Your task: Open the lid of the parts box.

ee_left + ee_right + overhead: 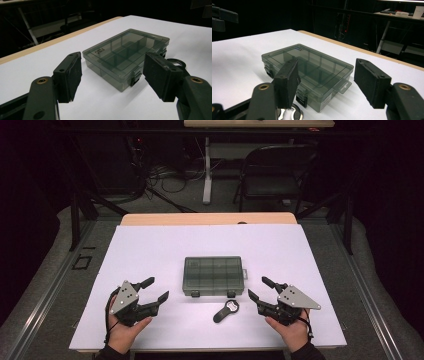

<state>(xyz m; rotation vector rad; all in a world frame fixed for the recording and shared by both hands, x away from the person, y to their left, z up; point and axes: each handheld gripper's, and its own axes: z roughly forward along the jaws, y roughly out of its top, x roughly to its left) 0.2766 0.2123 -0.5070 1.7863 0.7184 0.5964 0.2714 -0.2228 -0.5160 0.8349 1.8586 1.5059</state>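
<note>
A smoky transparent compartment box (213, 276) lies shut in the middle of the white table top (150, 250), its two latches facing the person. A small black key fob (226, 311) lies just in front of it. My left gripper (153, 289) rests at the box's left, open, nothing between its pads. My right gripper (261, 288) rests at the box's right, also open and empty. In the left gripper view the box (126, 57) lies ahead between the jaws. The right gripper view has the box (308, 70) ahead and the key fob (292, 113) by the left jaw.
Beyond the table's wooden far edge (207, 218) stand a black folding chair (272, 175), a white table leg (207, 170) and cables on the floor. Black frame legs stand at both sides.
</note>
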